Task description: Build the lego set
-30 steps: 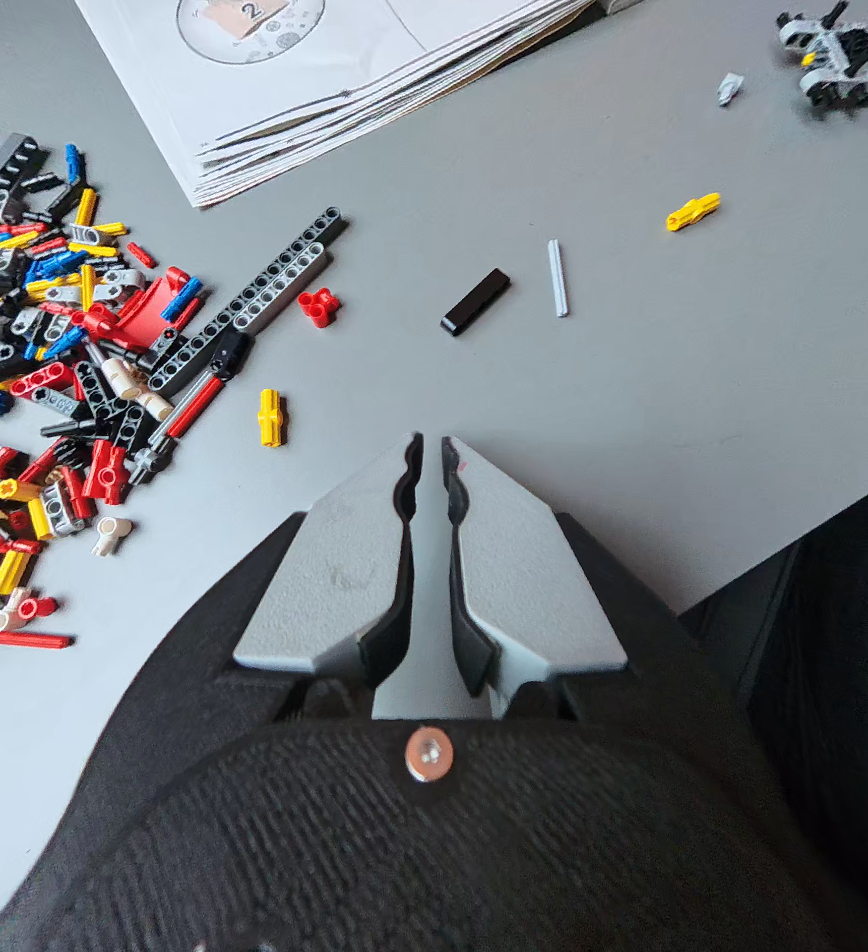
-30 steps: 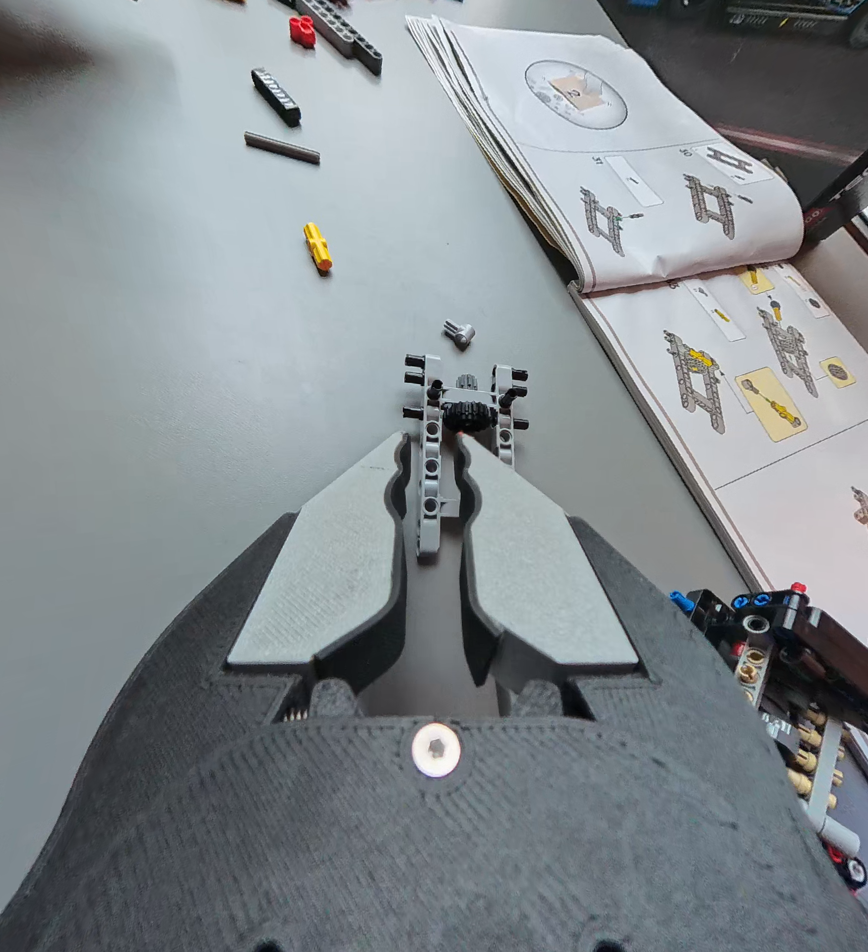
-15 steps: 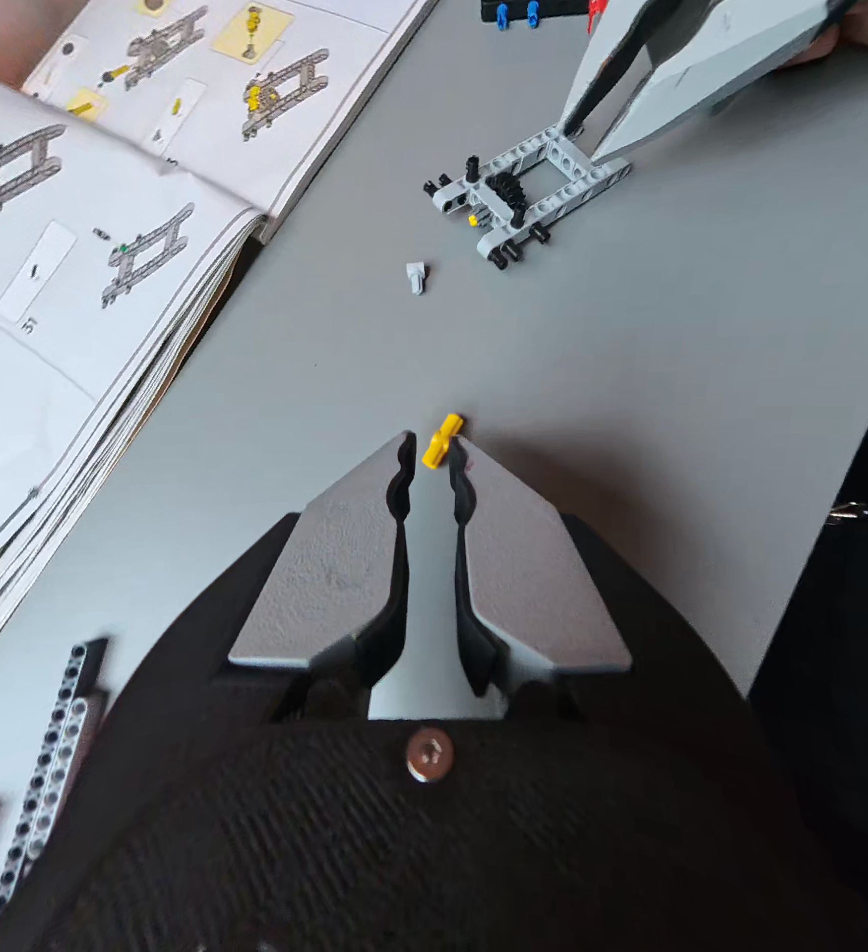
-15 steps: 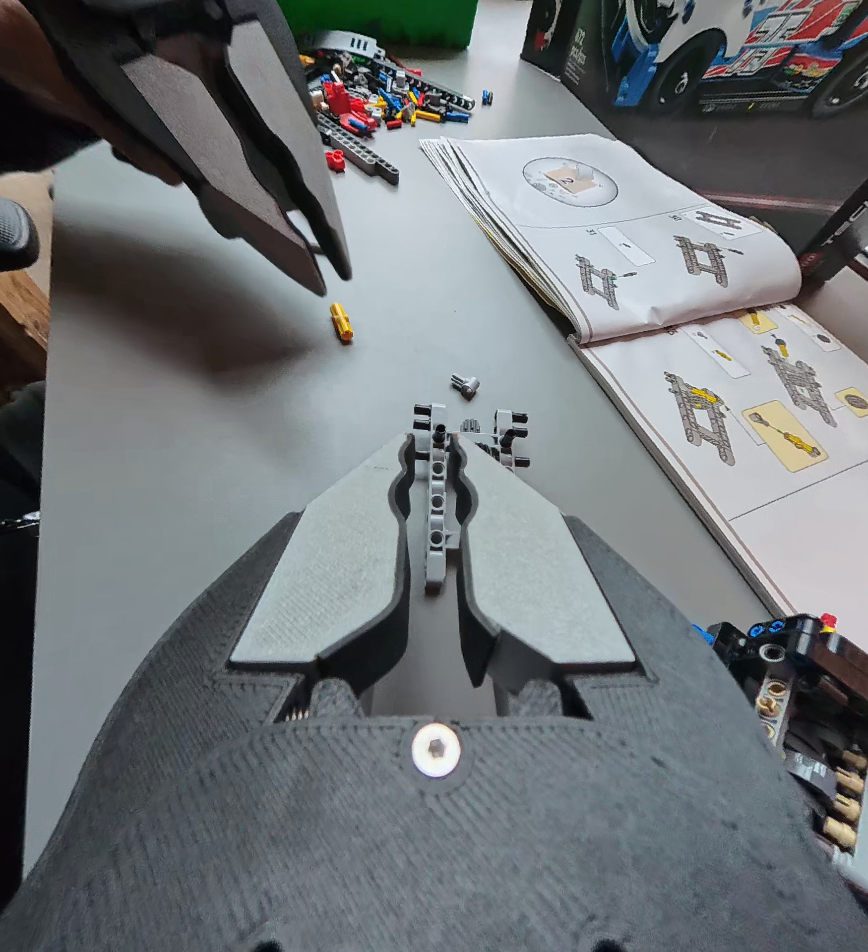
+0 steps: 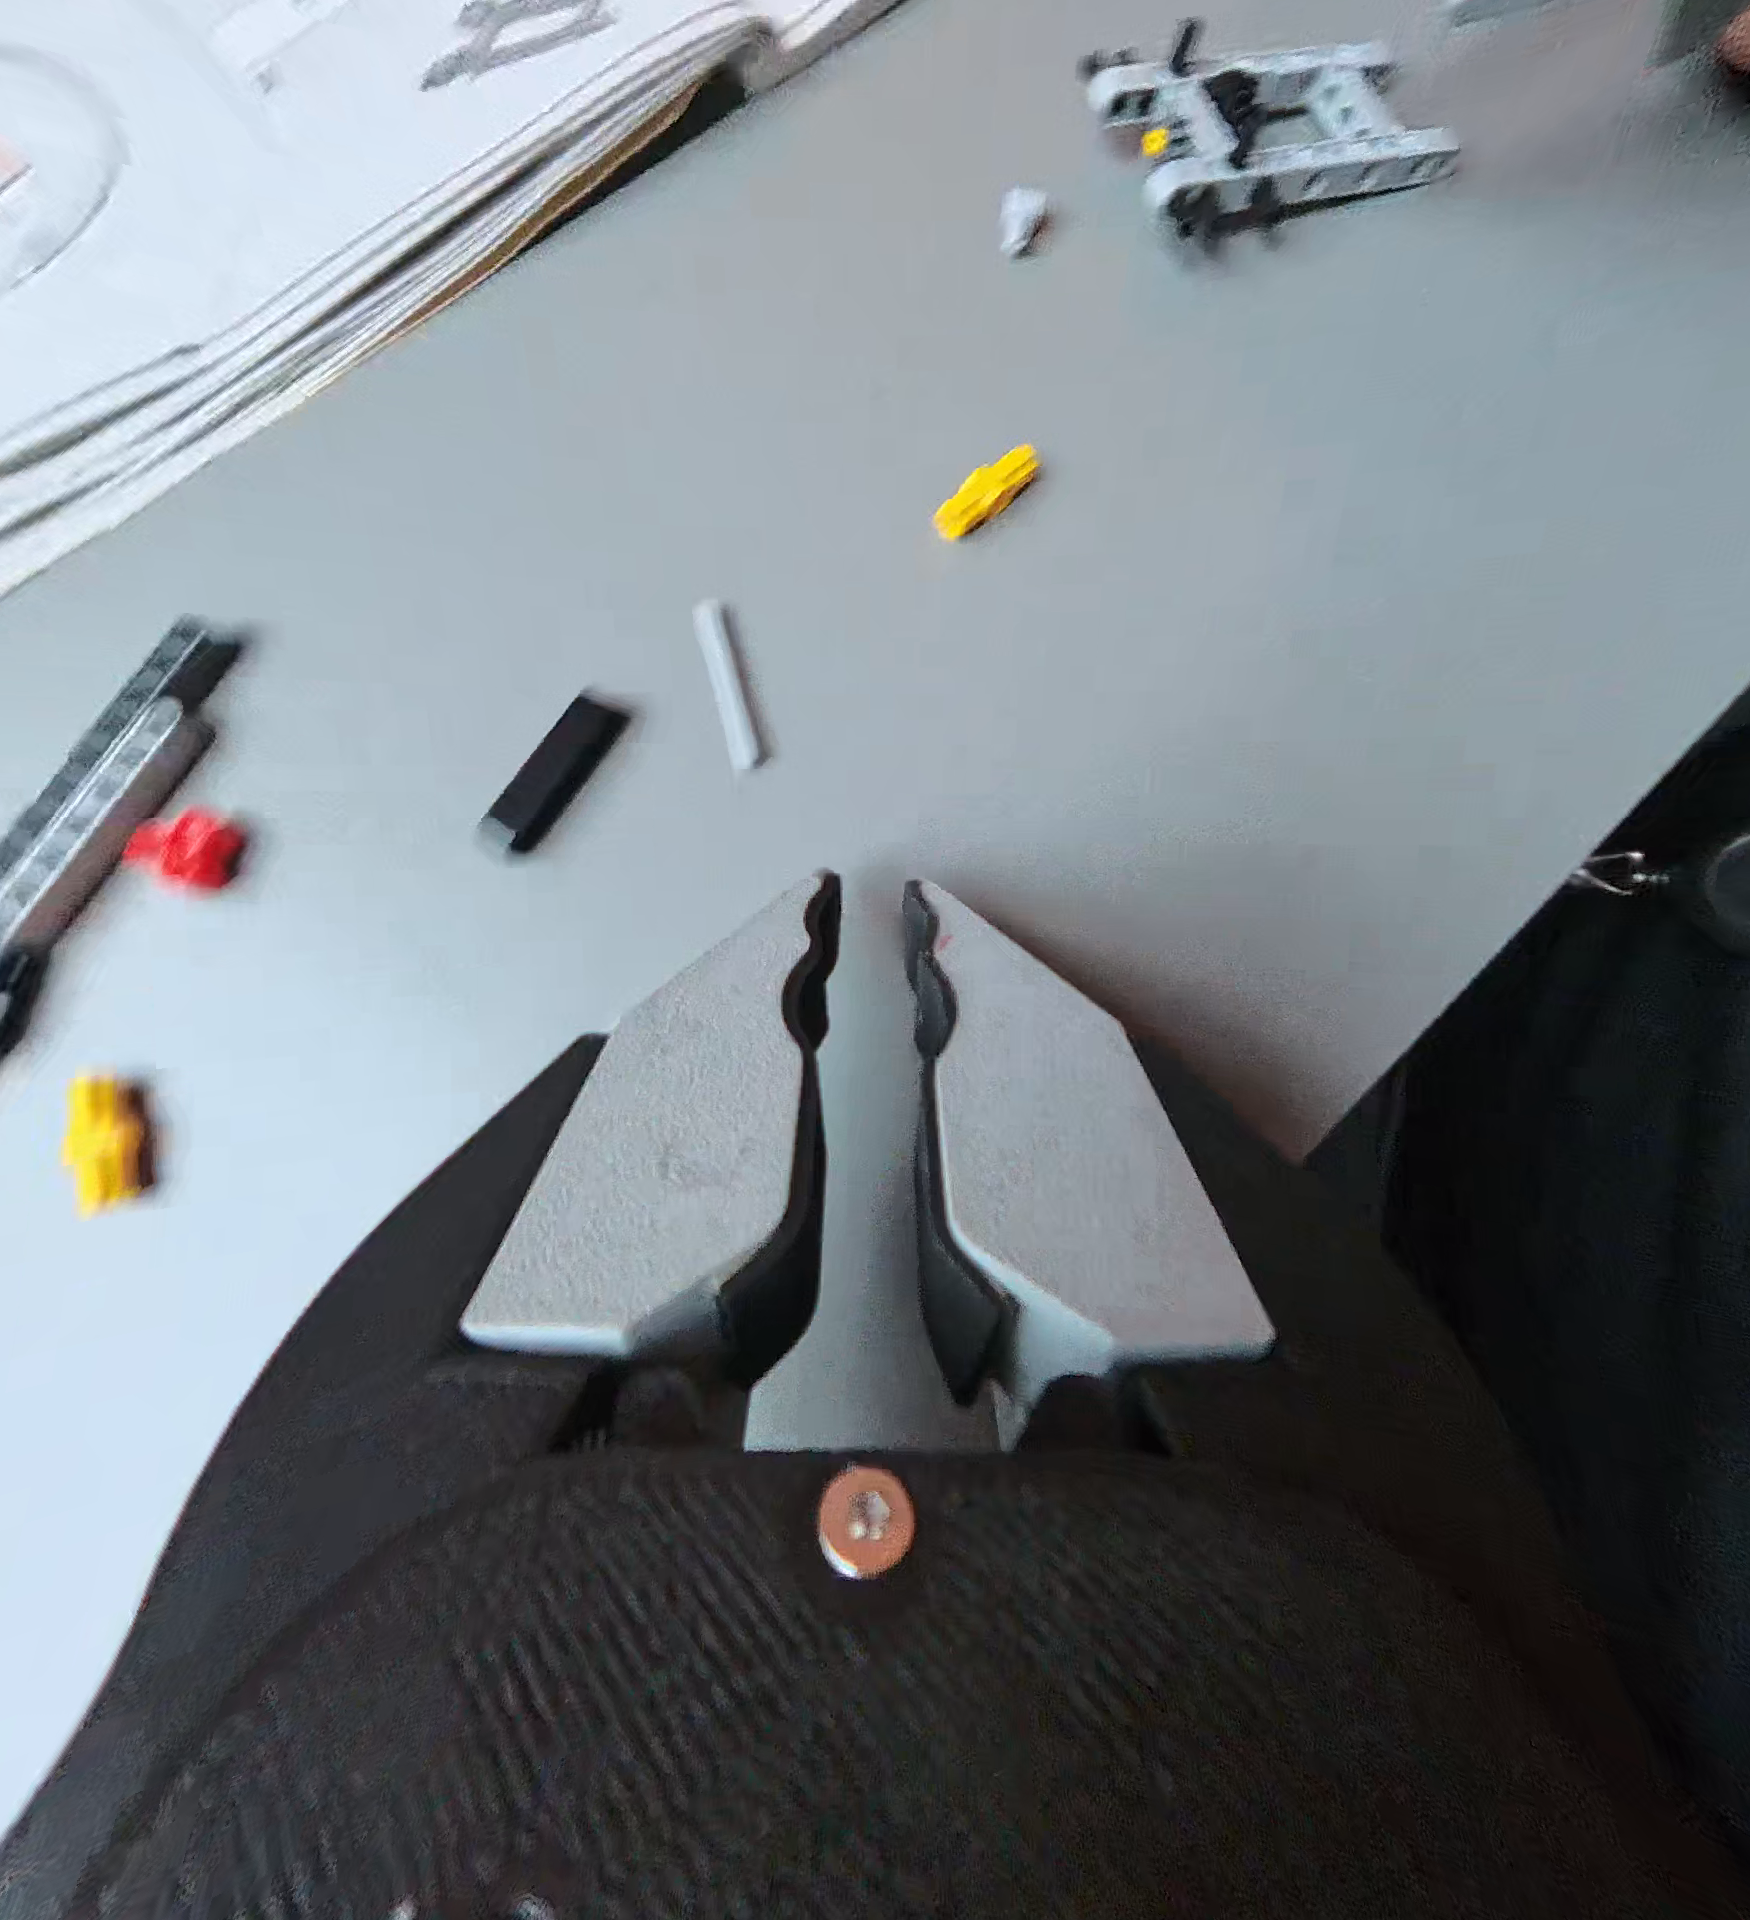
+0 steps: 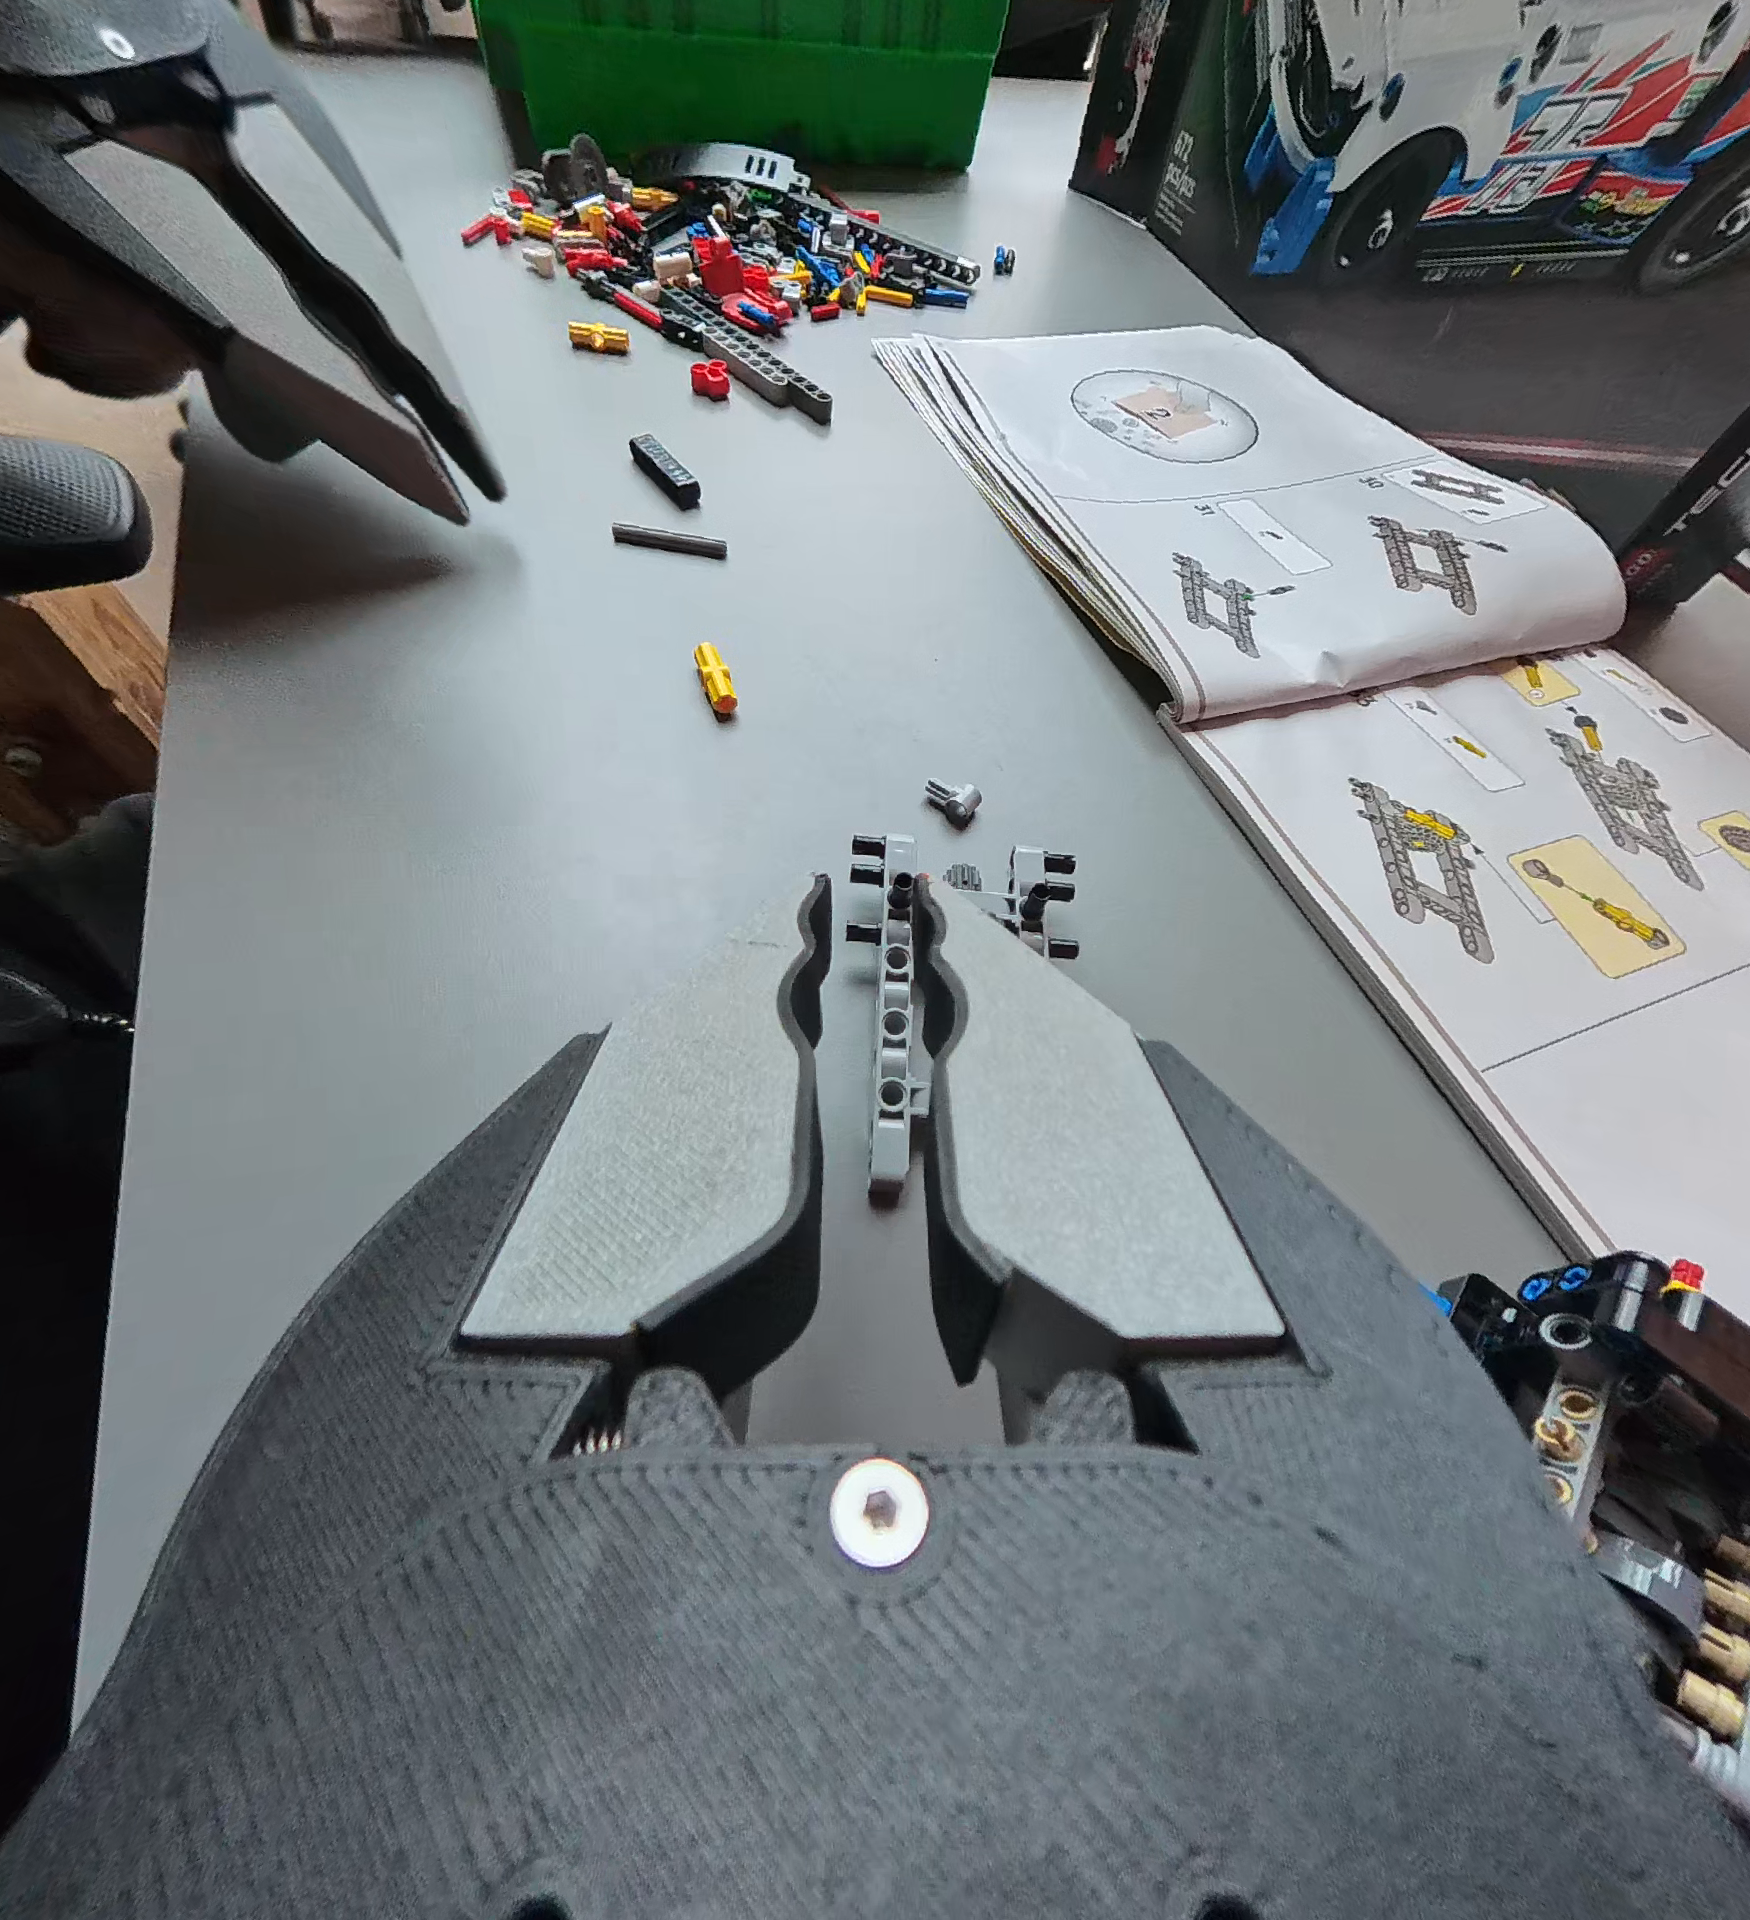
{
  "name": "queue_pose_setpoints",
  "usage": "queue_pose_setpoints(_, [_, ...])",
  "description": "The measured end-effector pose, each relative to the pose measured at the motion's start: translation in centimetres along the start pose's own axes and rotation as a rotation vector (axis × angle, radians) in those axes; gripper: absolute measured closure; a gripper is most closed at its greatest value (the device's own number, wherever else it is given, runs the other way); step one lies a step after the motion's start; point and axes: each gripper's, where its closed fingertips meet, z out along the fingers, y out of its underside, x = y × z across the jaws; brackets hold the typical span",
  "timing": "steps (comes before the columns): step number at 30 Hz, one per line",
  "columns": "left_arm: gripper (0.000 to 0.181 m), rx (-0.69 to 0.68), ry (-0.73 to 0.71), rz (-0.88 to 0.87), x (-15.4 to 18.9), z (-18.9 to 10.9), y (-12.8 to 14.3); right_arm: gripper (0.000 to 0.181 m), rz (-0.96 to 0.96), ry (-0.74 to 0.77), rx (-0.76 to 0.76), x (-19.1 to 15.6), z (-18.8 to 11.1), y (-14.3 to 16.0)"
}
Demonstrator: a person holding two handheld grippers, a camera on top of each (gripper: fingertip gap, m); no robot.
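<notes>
While left tongs [image 5: 869,894] gape empty, right tongs [image 6: 873,894] — unseen there — straddle the grey frame [image 6: 897,997] loosely.

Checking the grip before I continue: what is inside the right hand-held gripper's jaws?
One side beam of the grey frame assembly lies between the right hand-held gripper jaws. The gripper's right finger covers the frame's middle, so the parts there cannot be seen.

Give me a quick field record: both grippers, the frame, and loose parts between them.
left gripper: slightly open, empty, above table
right gripper: around one beam of the grey frame, grip unclear
frame: flat on the grey table
loose parts: yellow connector, dark axle, black beam
manual: open, on the robot's right of the frame
</notes>
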Motion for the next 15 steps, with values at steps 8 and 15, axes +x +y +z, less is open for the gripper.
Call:
queue_pose_setpoints(8, [0.175,0.126,-0.200,-0.148,-5.2,-4.0,2.3,0.170,0.007,0.018,0.019,0.3,0.0,-0.3])
queue_pose_setpoints(15, [0.175,0.144,-0.223,-0.151,-5.7,-4.0,2.7,0.171,-0.019,0.036,0.017,0.3,0.0,-0.3])
